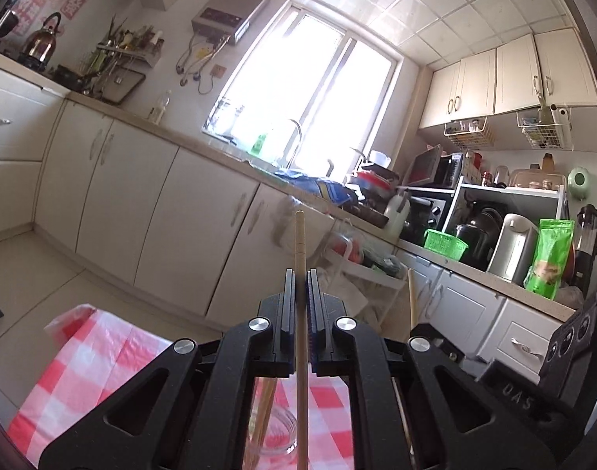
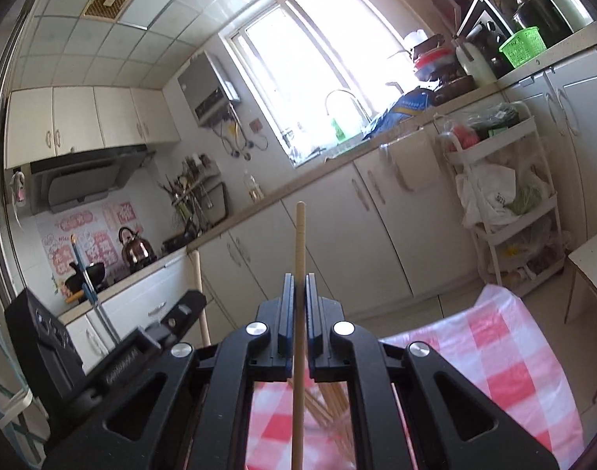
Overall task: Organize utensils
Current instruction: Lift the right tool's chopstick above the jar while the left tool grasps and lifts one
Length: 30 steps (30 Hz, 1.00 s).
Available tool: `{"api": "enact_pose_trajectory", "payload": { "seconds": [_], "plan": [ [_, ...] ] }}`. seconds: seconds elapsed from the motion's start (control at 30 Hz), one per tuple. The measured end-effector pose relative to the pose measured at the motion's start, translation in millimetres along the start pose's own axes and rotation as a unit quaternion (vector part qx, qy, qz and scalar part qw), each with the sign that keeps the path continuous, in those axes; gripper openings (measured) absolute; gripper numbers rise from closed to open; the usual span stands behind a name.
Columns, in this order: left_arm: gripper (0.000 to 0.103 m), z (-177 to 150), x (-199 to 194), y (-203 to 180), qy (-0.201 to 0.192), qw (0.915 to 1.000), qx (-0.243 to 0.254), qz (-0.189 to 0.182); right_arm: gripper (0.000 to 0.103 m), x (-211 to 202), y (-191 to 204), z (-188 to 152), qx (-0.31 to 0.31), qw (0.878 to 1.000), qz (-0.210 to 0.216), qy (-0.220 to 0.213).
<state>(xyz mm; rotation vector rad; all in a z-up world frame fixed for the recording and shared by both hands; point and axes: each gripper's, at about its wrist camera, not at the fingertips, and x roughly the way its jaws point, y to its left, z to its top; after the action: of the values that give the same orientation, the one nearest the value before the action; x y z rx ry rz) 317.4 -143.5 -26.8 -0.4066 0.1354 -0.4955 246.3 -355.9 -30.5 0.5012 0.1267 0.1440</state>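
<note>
Left gripper point(image 1: 301, 274) pinches one wooden chopstick point(image 1: 301, 243), jaws pressed tight on it; the stick runs up past the fingertips & down under the gripper body. Right gripper point(image 2: 299, 279) does the same w/ a second chopstick point(image 2: 301, 235), jaws clamped on it, tip sticking out ahead. Both grippers point about level, out across the room.

Below them a table w/ a red-and-white check cloth point(image 1: 98, 356). Near its edge in the left view, a clear glass jar point(image 1: 277, 436) w/ more chopsticks point(image 1: 265, 407) in it, leaning. Right view shows a bunch of sticks fanned under the gripper; jar itself can't be made out there.

Room: kitchen, pale floor tiles, white cupboards point(image 1: 149, 203) under a beige counter point(image 1: 169, 133). Bright window point(image 1: 314, 90) over the sink tap point(image 1: 296, 133). Kettle point(image 1: 44, 39) at the counter's left end, green basket point(image 1: 445, 243) toward its right.
</note>
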Motion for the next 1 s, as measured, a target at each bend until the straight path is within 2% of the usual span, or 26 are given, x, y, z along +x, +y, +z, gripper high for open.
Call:
{"api": "enact_pose_trajectory", "payload": {
  "seconds": [0.23, 0.6, 0.83, 1.0],
  "plan": [
    [0.005, -5.0, 26.3, 9.5, -0.021, 0.9995, 0.009, 0.020, 0.006, 27.0, -7.5, 12.1, 0.008, 1.000, -0.004, -0.016],
    [0.005, -16.9, 60.8, 15.7, -0.033, 0.9984, 0.025, 0.040, 0.006, 53.6, -15.2, 4.8, 0.008, 1.000, -0.021, -0.011],
    [0.005, -28.8, 66.4, 23.8, -0.038, 0.9973, 0.030, 0.055, 0.006, 75.9, -19.6, -5.9, 0.007, 0.999, -0.031, 0.000],
    [0.005, -37.6, 65.2, 28.0, -0.033, 0.9973, 0.040, 0.052, 0.006, 86.5, -22.2, -15.6, 0.002, 0.999, -0.040, 0.008]
  ]
}}
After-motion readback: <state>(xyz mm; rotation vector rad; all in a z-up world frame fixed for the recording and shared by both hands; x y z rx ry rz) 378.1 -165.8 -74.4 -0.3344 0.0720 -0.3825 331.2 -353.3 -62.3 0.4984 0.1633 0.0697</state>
